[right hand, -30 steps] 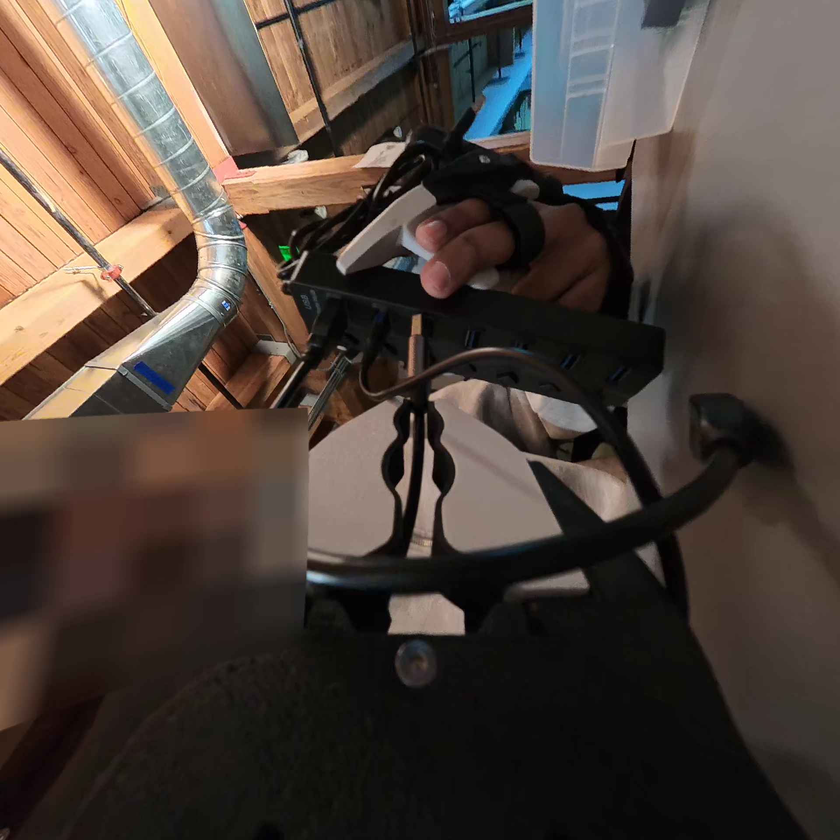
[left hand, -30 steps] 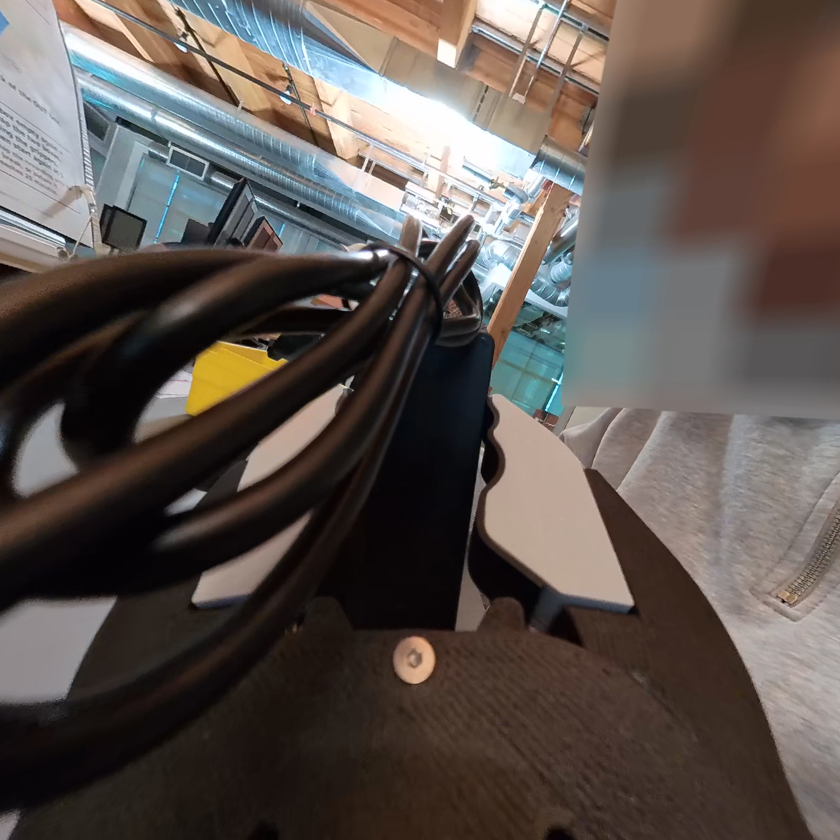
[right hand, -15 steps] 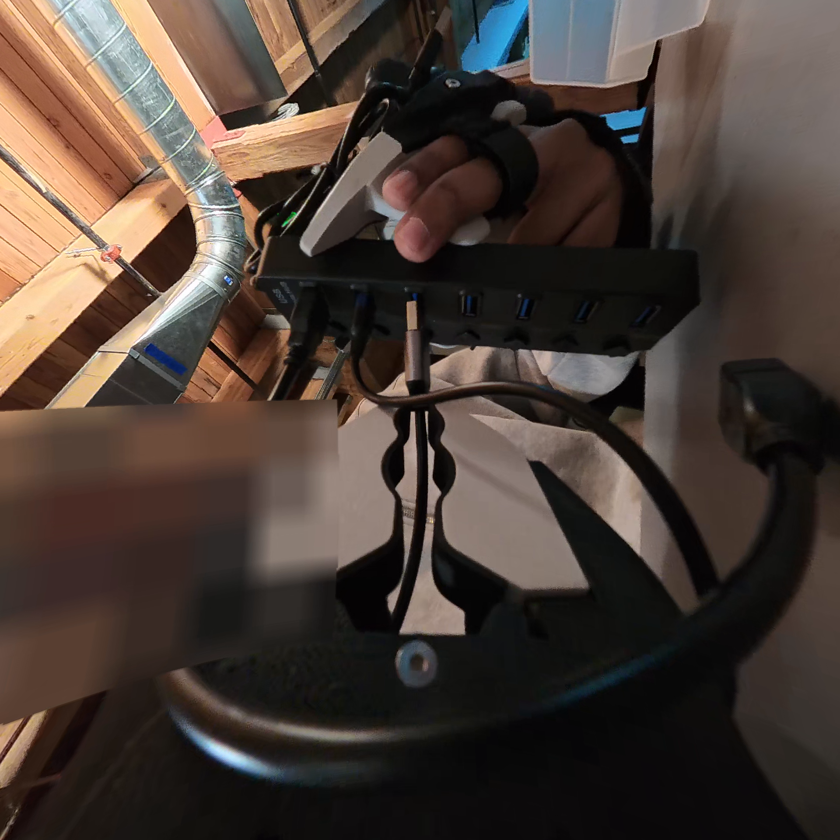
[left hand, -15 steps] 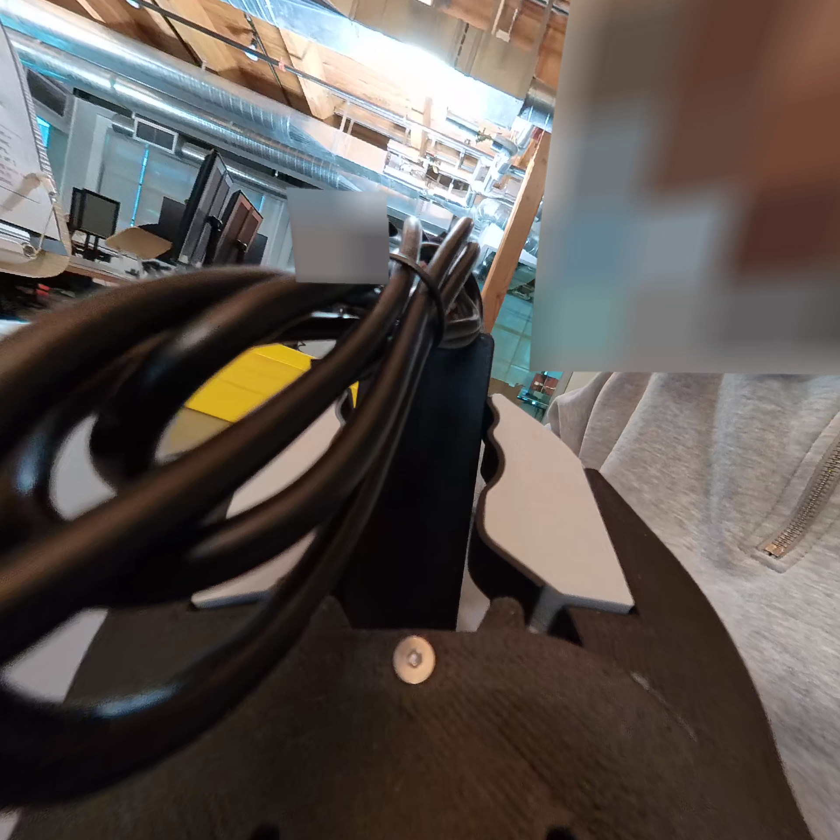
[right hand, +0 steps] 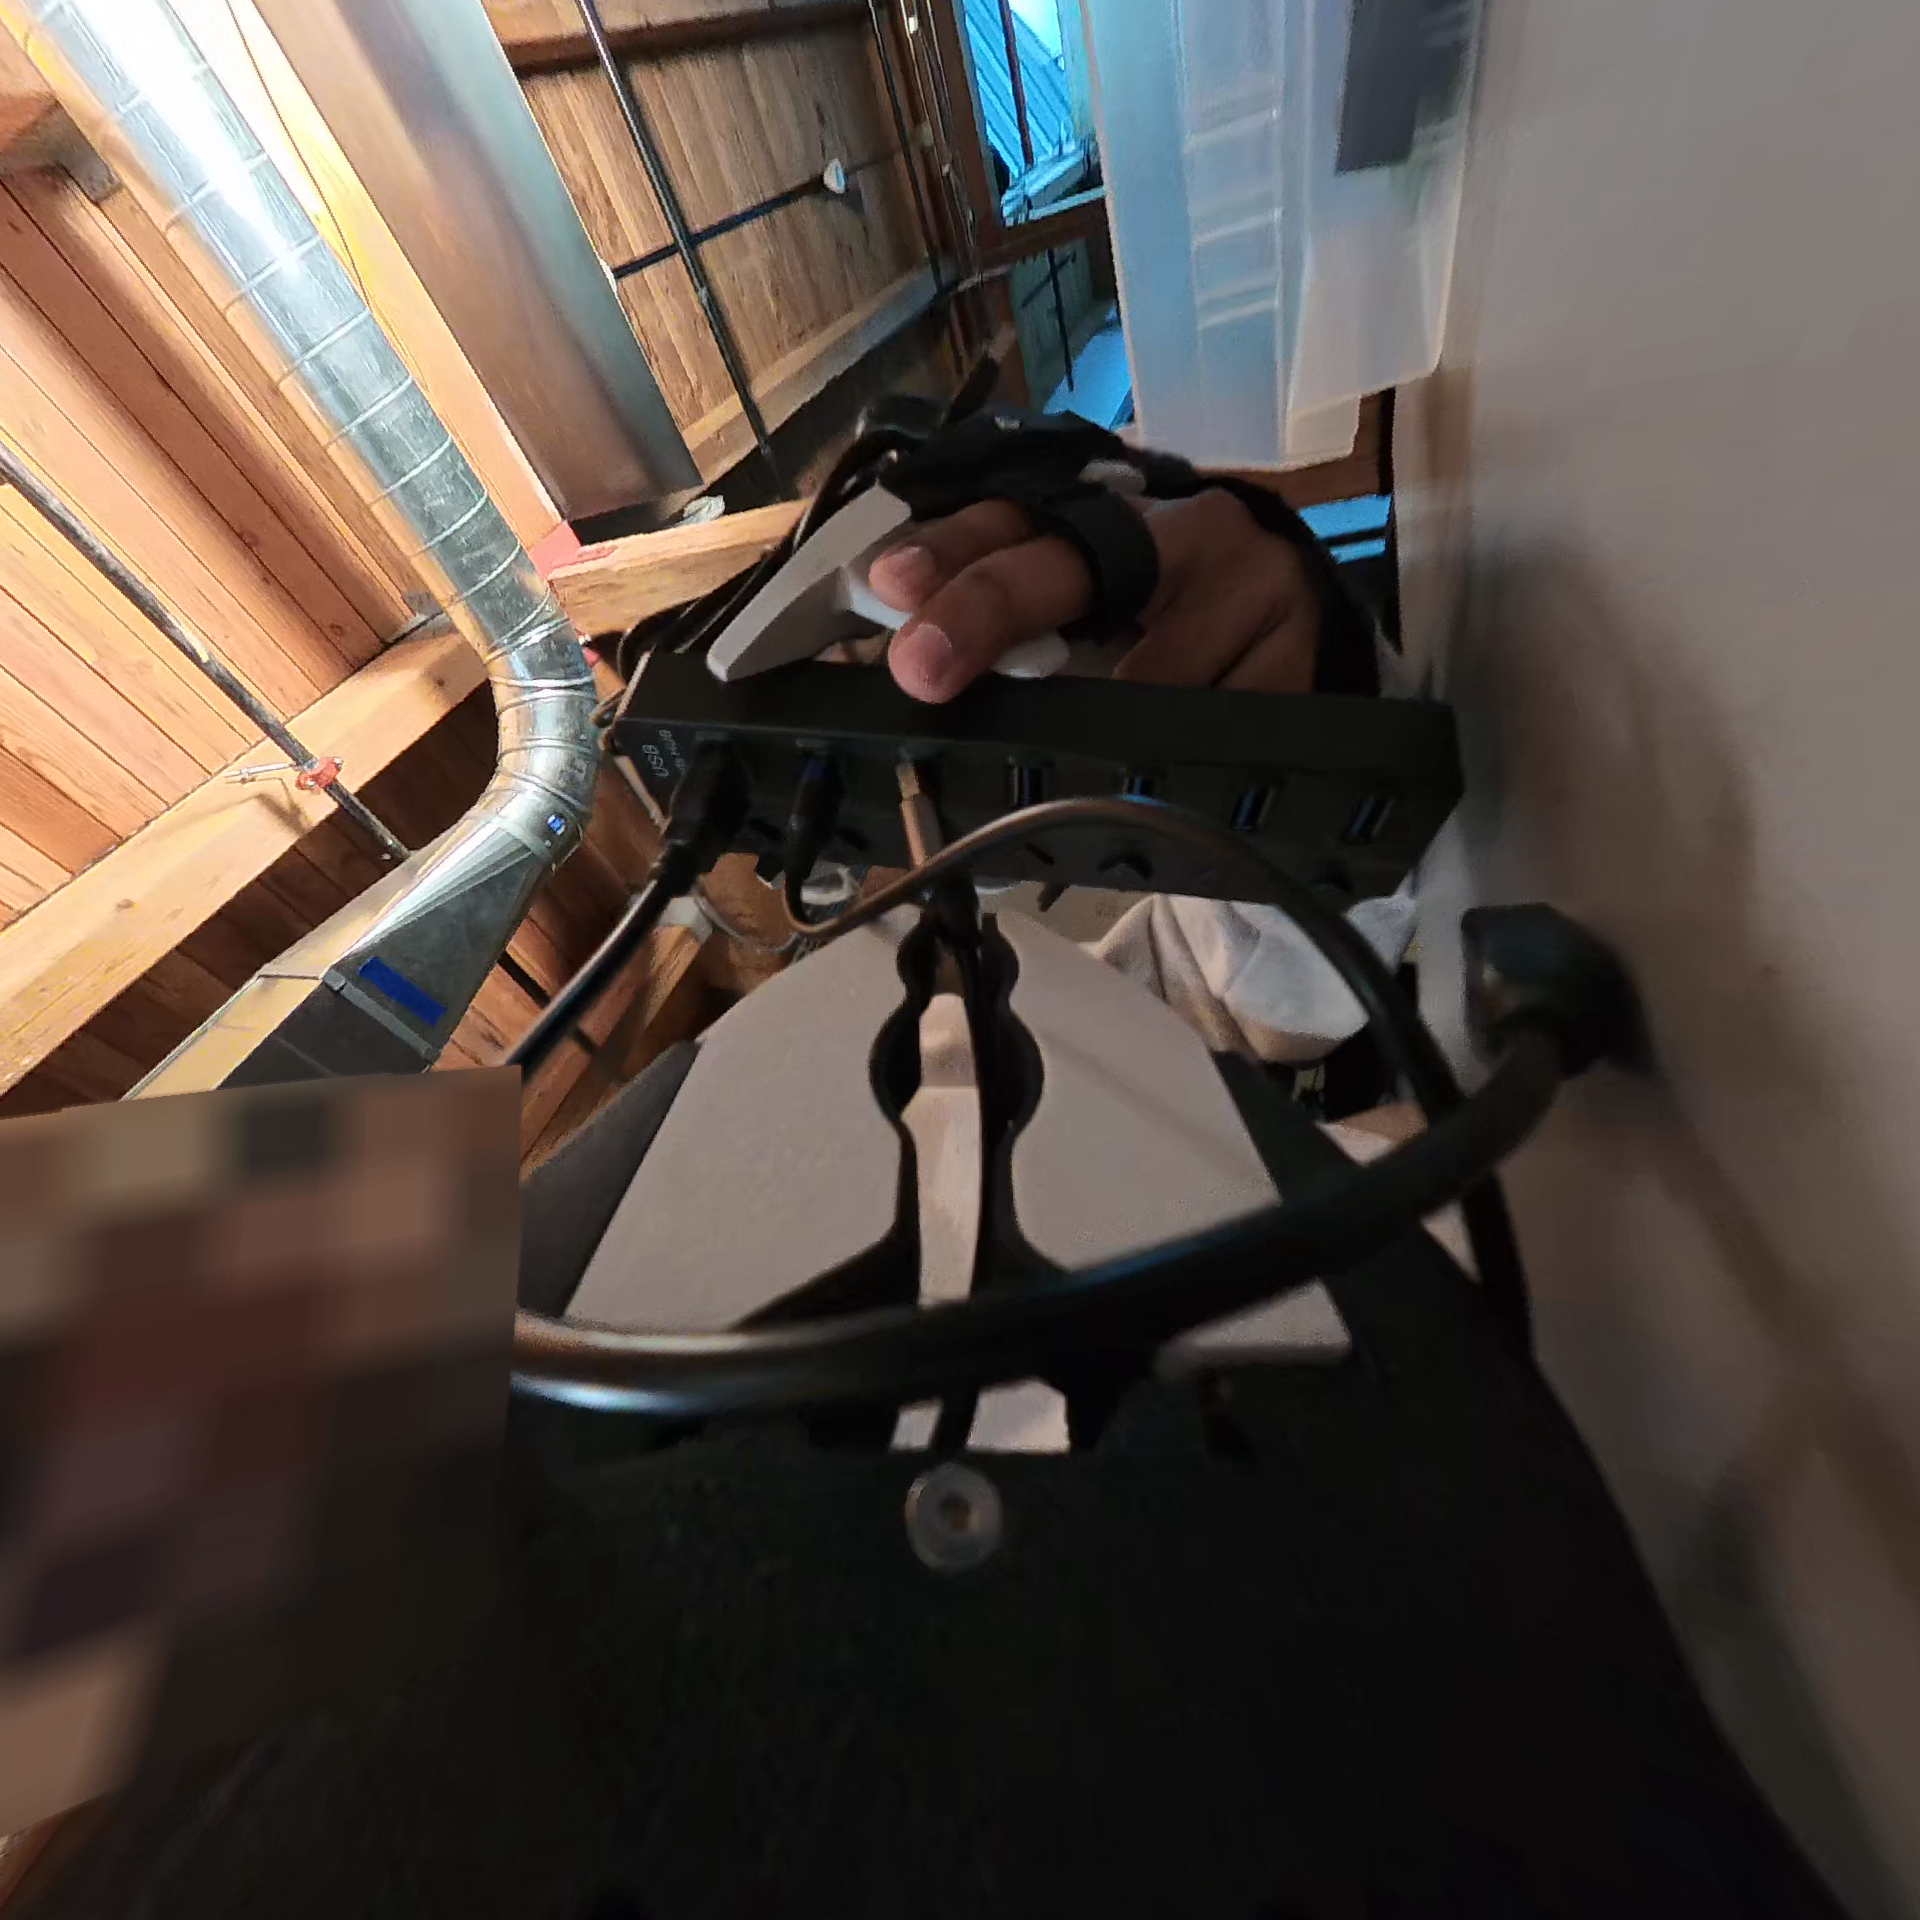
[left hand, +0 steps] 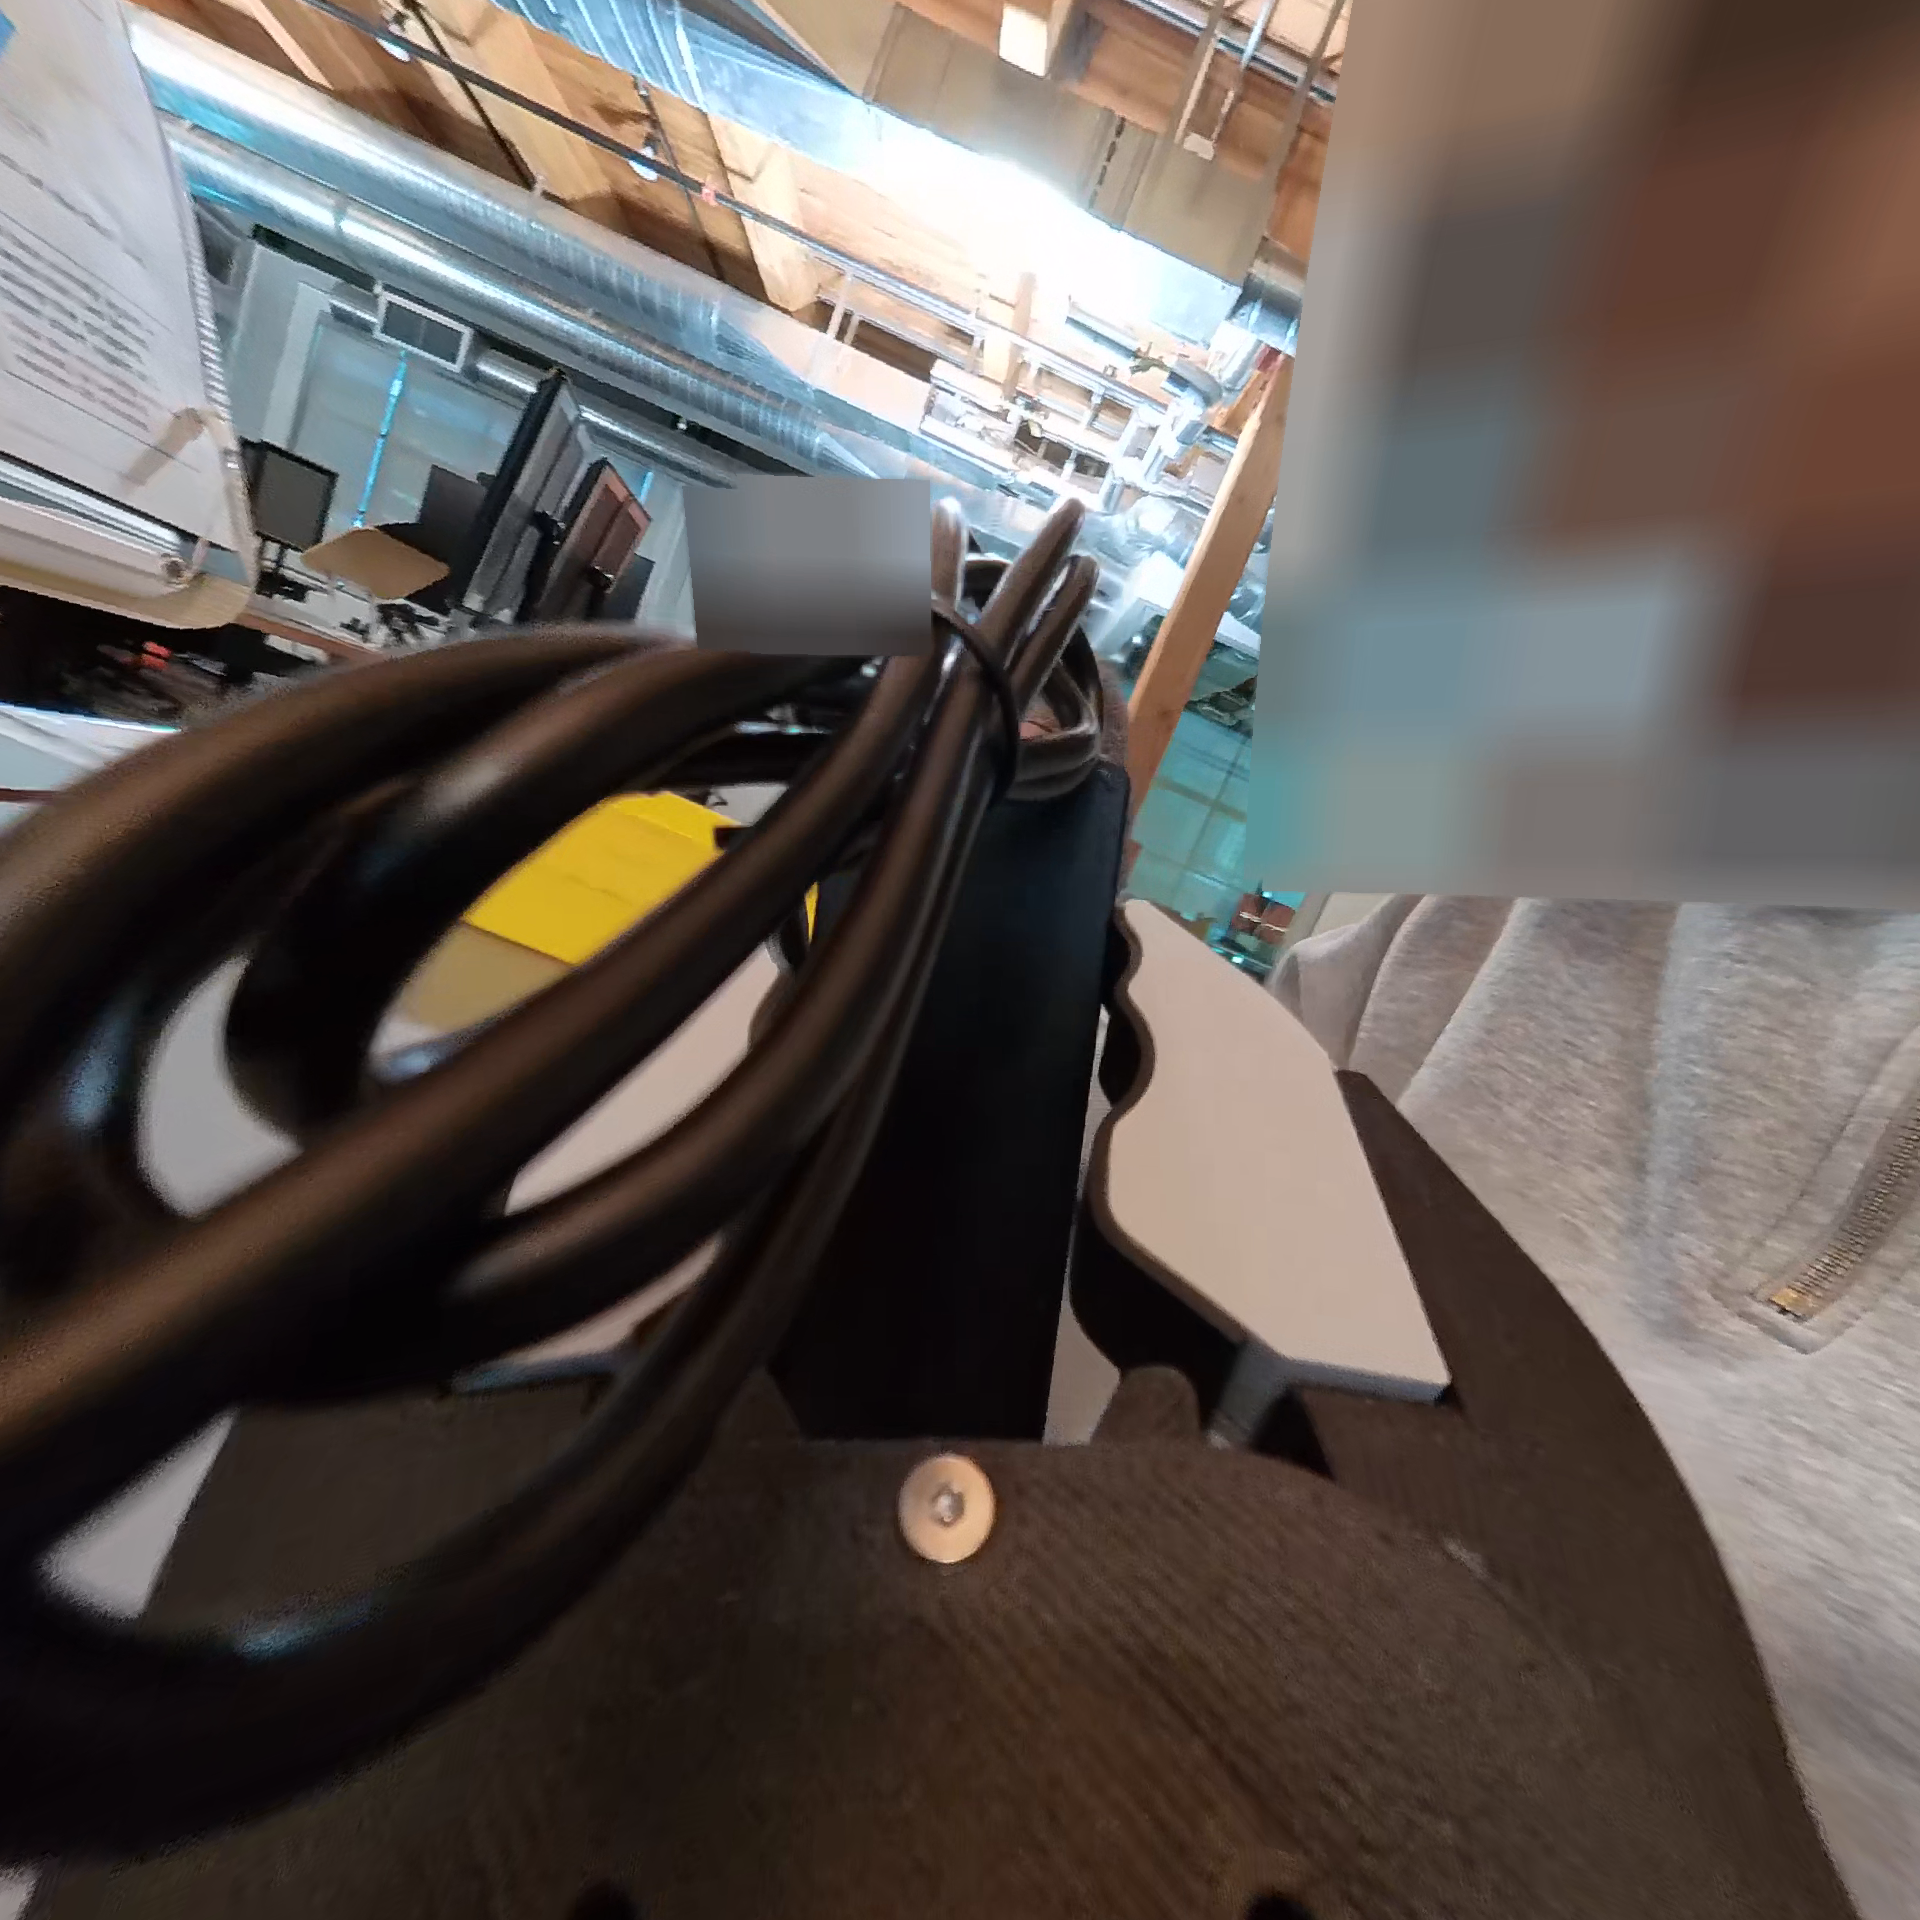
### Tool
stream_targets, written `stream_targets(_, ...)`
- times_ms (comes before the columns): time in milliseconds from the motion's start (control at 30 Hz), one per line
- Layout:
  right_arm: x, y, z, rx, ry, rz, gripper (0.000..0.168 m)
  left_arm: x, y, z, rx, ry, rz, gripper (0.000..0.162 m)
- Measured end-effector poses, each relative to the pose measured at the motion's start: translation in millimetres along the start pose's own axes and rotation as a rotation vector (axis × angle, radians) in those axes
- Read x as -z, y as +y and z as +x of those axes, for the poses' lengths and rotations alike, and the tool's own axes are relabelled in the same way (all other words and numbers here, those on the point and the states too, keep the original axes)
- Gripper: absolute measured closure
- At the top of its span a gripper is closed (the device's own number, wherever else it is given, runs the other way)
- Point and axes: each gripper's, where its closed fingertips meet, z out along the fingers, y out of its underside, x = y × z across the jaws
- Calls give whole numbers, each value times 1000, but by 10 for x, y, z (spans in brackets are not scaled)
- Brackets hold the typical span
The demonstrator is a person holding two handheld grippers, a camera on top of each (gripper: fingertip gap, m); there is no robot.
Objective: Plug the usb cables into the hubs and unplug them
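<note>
A silver duct (right hand: 343, 416) is seen running along wooden planks (right hand: 125, 644). A clear plastic bin (right hand: 1278, 218) is set against a pale wall (right hand: 1714, 520). A grey zipped sweatshirt (left hand: 1662, 1195), a yellow bin (left hand: 613, 883) and dark monitors (left hand: 561, 499) are shown under ceiling pipes (left hand: 520, 270).

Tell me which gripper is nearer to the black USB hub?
Left. The left gripper is clamped on the black USB hub; the right gripper sits just below its ports, pinching a thin cable.
</note>
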Motion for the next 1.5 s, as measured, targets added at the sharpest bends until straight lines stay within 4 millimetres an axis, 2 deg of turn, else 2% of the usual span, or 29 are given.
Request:
stream_targets(33, 15, -31, 3, 11, 6, 19, 160, 2, 7, -34, -10, -22, -3, 105)
stream_targets(233, 138, -178, 63, 145, 124, 81, 160, 20, -4, -280, -1, -180, 22, 103)
stream_targets(333, 200, -226, 156, 256, 256, 86, 162, 99, -59, -445, 36, -281, 59, 102)
stream_targets(433, 239, -288, 127, 341, 299, 113, 167, 213, -108, -634, 88, -399, 109, 100)
stream_targets(567, 376, -410, 194, 482, 469, 147, 168, 328, -137, -767, 159, -465, 158, 100)
stream_targets(833, 575, -497, 175, 757, 705, 85, 146, 331, -139, -769, 161, -463, 156, 100)
stream_targets(933, 725, -594, 76, 991, 849, 74, 131, 342, -141, -775, 167, -460, 157, 100)
stream_targets(1033, 861, -653, -39, 1279, 1007, 23, 124, 345, -142, -775, 174, -456, 158, 101)
stream_targets(1133, 904, -618, -75, 1568, 1114, -104, 126, 345, -142, -775, 179, -452, 159, 101)
stream_targets(1233, 889, -554, 12, 1786, 1182, -270, 130, 348, -145, -776, 186, -449, 162, 102)
stream_targets(1367, 754, -482, 166, 1845, 1197, -381, 133, 351, -146, -776, 195, -445, 167, 102)
stream_targets(1500, 767, -520, 283, 1890, 1259, -475, 137, 342, -147, -768, 195, -441, 169, 103)
